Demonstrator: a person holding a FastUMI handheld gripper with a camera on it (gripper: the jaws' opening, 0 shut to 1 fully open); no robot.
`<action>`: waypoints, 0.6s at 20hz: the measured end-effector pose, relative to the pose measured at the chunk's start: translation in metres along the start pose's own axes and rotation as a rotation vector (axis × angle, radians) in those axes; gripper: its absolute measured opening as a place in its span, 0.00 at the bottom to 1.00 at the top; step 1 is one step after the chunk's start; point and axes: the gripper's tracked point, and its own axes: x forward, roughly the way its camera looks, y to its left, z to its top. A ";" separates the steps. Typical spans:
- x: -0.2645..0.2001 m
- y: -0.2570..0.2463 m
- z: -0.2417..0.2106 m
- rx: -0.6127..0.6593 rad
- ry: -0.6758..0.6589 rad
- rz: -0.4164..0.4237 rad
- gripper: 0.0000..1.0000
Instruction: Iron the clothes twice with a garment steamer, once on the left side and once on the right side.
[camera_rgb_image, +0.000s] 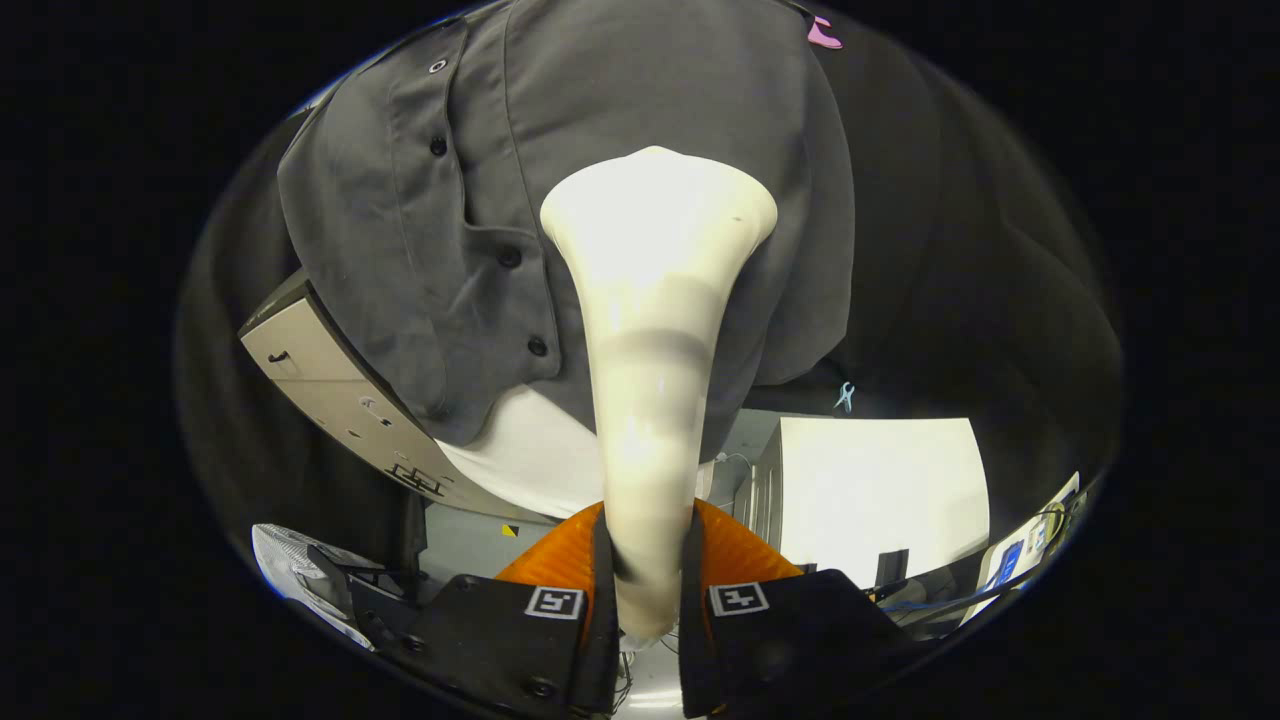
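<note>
A dark booth with black cloth walls (980, 300) surrounds the work, with a white cabinet (880, 490) and a pale perforated board (330, 390) standing low in the background.

Nearest the camera, the gripper (650, 590) is closed on the garment steamer (655, 330): its 2 fingers press against either side of the narrow lower handle, which sits snugly between them. Just ahead of the fingers the cream body rises and flares into a wide flat head, which lies against or very near the cloth; actual contact cannot be confirmed.

Beyond the head hangs the grey shirt (620, 130), its button placket (470, 200) with dark buttons running down just beside the steamer head, so the head sits on the panel to one side of the placket. A white under-layer (530, 460) shows below the shirt's hem.

The steamer looks like stiff, smooth plastic, probably slippery and top-heavy toward the head, so the low grip on the slim handle seems apt but liable to twist. The shirt looks soft and light; it would likely sway or bunch under a hard push.
</note>
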 end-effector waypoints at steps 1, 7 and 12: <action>0.003 0.000 -0.005 0.003 0.007 0.001 0.32; 0.026 -0.004 -0.036 0.017 0.051 0.009 0.32; 0.044 -0.007 -0.059 0.023 0.077 0.013 0.32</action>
